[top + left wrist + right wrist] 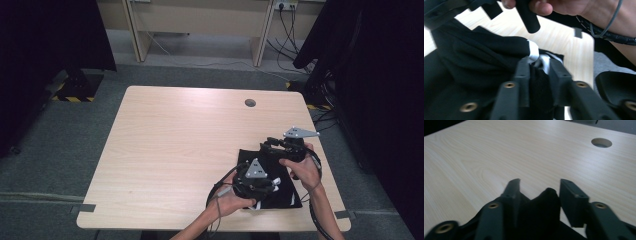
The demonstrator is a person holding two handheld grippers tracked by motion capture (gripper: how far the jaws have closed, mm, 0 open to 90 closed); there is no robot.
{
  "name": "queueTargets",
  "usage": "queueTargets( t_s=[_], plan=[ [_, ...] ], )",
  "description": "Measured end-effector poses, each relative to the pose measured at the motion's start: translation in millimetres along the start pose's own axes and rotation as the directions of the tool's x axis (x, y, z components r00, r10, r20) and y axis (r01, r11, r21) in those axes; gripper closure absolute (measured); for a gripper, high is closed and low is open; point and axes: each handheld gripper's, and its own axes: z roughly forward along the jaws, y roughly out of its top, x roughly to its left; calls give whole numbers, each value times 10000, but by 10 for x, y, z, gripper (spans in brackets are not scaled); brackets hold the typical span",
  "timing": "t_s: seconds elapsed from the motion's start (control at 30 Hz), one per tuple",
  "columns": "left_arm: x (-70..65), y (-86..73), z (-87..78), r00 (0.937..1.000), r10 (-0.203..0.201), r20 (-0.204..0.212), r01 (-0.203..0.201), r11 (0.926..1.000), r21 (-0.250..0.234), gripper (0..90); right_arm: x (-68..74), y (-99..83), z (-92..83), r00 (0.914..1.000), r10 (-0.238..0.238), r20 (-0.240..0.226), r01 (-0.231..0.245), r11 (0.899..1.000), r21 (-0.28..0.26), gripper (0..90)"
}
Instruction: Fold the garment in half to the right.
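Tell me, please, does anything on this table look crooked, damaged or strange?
Nothing looks damaged or spilled. The black cloth lies bunched and rumpled at the table near the front right edge, with a fold standing up between the open right gripper jaws and white trim twisted at the left gripper.

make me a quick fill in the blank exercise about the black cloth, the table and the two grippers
1. The folded black cloth lies near the ____ front corner of the pale wooden table.
2. The round hole in the tabletop is near the table's ____ edge.
3. The trim at the cloth's edge by the left gripper is ____.
4. A fold of cloth stands between the right gripper's ____ jaws.

Missing words: right; far; white; open
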Motion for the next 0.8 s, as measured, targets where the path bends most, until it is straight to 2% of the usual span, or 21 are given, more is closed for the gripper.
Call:
queueTargets(
  t_s=[0.07,0.13,0.3,0.4,0.47,0.5,0.6,0.8],
  plan=[
    [-19,2,-1,9991,156,-389,-158,9999,-59,439,33,13,-28,9998,-116,177,114,9999,95,437],
    [-26,10,-38,9987,99,-496,-112,9996,-274,357,58,23,-60,9998,-74,189,71,9999,116,412],
    [2,-4,-164,9967,-29,-811,-2,9993,-371,300,111,45,-122,9995,-230,238,225,9996,191,393],
    [49,-79,-230,9935,-142,-1128,135,9999,-75,271,164,49,-154,9980,-441,450,427,9986,308,385],
    [98,-163,-254,9850,-169,-1719,206,9996,196,239,206,39,-164,9979,-488,422,468,9978,476,384],
    [120,-201,-260,9819,-181,-1887,248,9991,332,227,225,33,-164,9976,-525,455,500,9972,547,383],
    [176,-313,-240,9768,-521,-2076,677,9953,688,197,265,2,-168,9968,-536,592,492,9961,736,372],
    [237,-503,-153,9705,-640,-2326,977,9858,1364,155,325,-136,-197,9949,-598,814,482,9893,1374,358]
  ],
)
